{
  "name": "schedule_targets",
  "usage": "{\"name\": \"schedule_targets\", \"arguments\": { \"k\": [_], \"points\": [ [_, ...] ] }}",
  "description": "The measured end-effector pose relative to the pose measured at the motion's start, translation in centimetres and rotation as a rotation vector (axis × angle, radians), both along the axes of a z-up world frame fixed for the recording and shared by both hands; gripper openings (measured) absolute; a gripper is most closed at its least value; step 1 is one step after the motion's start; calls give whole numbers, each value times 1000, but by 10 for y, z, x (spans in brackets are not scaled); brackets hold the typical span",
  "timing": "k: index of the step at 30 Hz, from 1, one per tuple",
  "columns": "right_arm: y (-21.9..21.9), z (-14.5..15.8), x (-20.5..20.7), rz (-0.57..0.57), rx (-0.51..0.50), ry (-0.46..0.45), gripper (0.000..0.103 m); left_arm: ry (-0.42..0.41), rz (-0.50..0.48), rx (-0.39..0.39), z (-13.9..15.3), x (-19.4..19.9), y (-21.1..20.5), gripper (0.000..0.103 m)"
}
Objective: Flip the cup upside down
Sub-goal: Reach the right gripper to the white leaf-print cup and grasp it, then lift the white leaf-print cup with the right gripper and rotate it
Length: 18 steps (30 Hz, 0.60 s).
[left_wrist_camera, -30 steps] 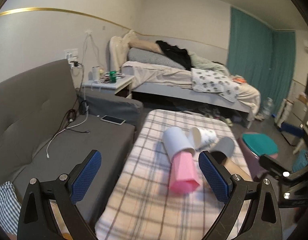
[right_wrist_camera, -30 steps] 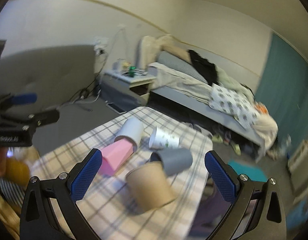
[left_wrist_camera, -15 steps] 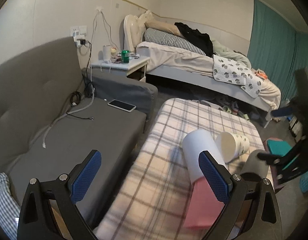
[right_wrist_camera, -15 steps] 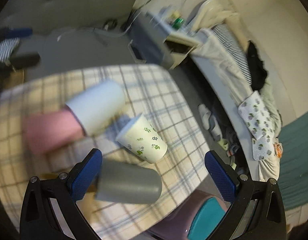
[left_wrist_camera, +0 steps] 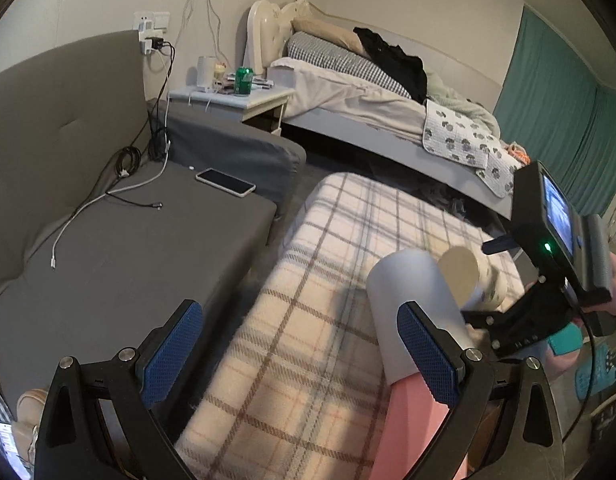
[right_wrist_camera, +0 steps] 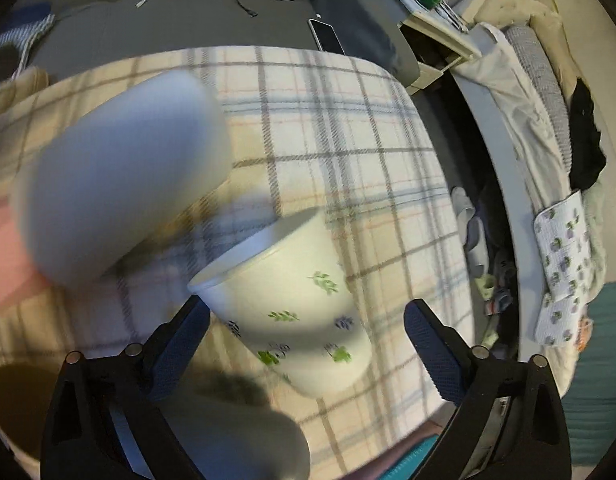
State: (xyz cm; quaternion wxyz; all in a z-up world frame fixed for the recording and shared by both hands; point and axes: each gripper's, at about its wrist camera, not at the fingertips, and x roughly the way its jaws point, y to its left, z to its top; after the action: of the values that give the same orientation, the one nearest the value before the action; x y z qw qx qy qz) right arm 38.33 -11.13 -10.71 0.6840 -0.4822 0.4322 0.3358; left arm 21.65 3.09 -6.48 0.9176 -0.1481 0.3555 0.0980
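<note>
The white paper cup printed with green leaves [right_wrist_camera: 296,320] lies on its side on the plaid-covered table [right_wrist_camera: 348,128], rim toward the far left, base toward the near right. The right claw [right_wrist_camera: 304,344] stands wide open around it, one pad just beside the rim on the left and the other apart from the wall on the right; neither pad is seen pressing the cup. In the left wrist view the same cup [left_wrist_camera: 474,280] shows at the far right of the table [left_wrist_camera: 348,240] with the right claw's body beside it.

Just left of it lies a larger pale grey-white cup [right_wrist_camera: 120,176], also on its side, its mouth over a pink cup [left_wrist_camera: 412,432]. A grey cup [right_wrist_camera: 236,436] and a brown paper cup [right_wrist_camera: 16,400] lie nearer, blurred.

The left claw [left_wrist_camera: 300,356] is also wide open and empty, low over the table's left edge.

Judging from this, nothing is flipped yet: the grasp is only being lined up. Closing, lifting, turning rim-down and setting down all remain.
</note>
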Motion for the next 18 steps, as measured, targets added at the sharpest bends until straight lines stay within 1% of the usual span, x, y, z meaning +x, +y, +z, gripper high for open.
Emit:
{"name": "schedule_targets", "arguments": {
  "k": [4,6,8,11,12,13,15,16,18],
  "points": [
    [7,-14,11,-32,20,55,77,18,3,37,-2,2,1,101],
    [8,-13,13,-65,40,60,75,21,12,36,-1,1,1,101],
    [7,-6,16,-108,73,65,72,28,12,32,2,-1,0,101],
    [6,17,16,-215,121,21,70,26,5,38,13,-5,-3,101],
    [4,29,13,-253,148,13,70,24,-7,41,22,-8,-5,101],
    [1,46,5,-297,179,-1,70,20,-14,47,29,-11,-7,101],
    [-5,71,-12,-325,213,-25,70,6,-30,78,50,-21,-11,101],
    [-8,88,-28,-351,223,-46,70,-5,-37,89,59,-27,-13,101],
    [-11,110,-55,-380,225,-82,70,-33,-50,98,77,-42,-16,101]
  ]
}}
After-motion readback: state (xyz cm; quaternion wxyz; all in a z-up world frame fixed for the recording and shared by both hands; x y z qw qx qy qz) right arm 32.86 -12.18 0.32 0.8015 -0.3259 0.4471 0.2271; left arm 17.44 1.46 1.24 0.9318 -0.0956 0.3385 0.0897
